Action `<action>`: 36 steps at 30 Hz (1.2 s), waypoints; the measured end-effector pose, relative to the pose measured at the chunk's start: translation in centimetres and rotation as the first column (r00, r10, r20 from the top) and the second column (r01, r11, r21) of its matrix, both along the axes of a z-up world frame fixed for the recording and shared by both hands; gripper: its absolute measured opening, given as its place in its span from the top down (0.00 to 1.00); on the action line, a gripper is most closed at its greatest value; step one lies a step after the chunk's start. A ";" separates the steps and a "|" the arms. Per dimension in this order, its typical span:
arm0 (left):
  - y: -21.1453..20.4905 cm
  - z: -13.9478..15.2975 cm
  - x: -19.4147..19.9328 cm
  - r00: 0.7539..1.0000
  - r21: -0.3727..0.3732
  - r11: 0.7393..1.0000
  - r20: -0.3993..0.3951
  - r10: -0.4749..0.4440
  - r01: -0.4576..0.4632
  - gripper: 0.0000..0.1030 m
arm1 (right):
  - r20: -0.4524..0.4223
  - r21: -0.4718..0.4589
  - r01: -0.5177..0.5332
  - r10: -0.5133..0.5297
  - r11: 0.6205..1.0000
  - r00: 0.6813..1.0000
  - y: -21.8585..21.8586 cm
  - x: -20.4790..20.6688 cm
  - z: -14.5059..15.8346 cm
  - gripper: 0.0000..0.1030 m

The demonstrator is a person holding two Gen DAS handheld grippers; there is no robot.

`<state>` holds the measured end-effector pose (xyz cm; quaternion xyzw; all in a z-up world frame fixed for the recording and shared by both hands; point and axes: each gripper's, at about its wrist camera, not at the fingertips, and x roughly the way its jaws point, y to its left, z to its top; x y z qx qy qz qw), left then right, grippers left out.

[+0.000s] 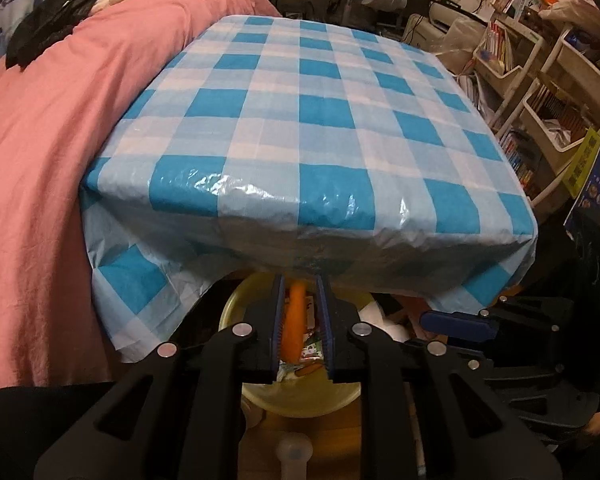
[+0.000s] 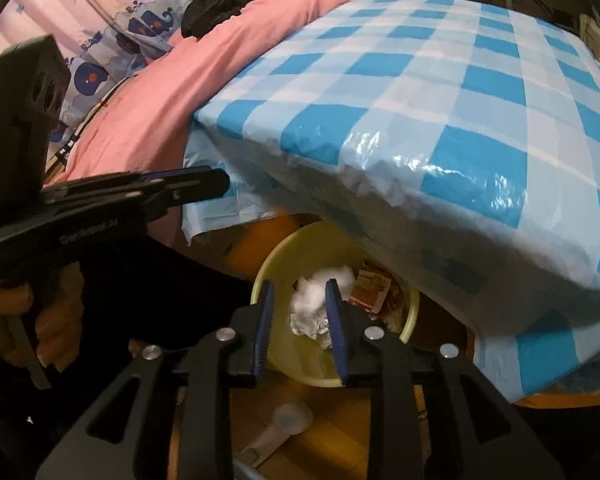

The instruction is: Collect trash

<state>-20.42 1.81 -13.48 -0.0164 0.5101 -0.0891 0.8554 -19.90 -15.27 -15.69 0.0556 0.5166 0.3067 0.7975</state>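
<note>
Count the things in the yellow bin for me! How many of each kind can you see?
Orange stick-shaped thing: 1
White crumpled tissue: 1
Red and brown wrapper: 1
Green printed wrapper: 1
Total: 4 things showing in the yellow bin. The table hides the bin's far side, so more may be inside.

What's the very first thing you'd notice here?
The big blue-and-white checked plastic tablecloth fills the middle, with a pink bedsheet to its left. Below the table edge, a round yellow bin holds crumpled white tissue, seen between the right gripper fingers.
</note>
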 end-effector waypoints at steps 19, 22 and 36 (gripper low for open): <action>-1.4 10.4 5.2 0.906 0.009 0.994 0.411 0.096 -0.109 0.15 | 0.525 -0.075 0.468 -0.363 0.881 0.769 -4.6 3.9 9.9 0.09; -2.4 12.4 6.7 0.877 0.007 0.993 0.470 0.097 -0.114 0.09 | 0.565 -0.052 0.511 -0.397 0.858 0.724 -5.3 5.4 11.6 0.08; -4.6 14.1 13.9 0.839 -0.016 0.989 0.528 0.133 -0.146 0.07 | 0.664 -0.019 0.576 -0.420 0.817 0.619 -5.8 10.7 15.0 0.07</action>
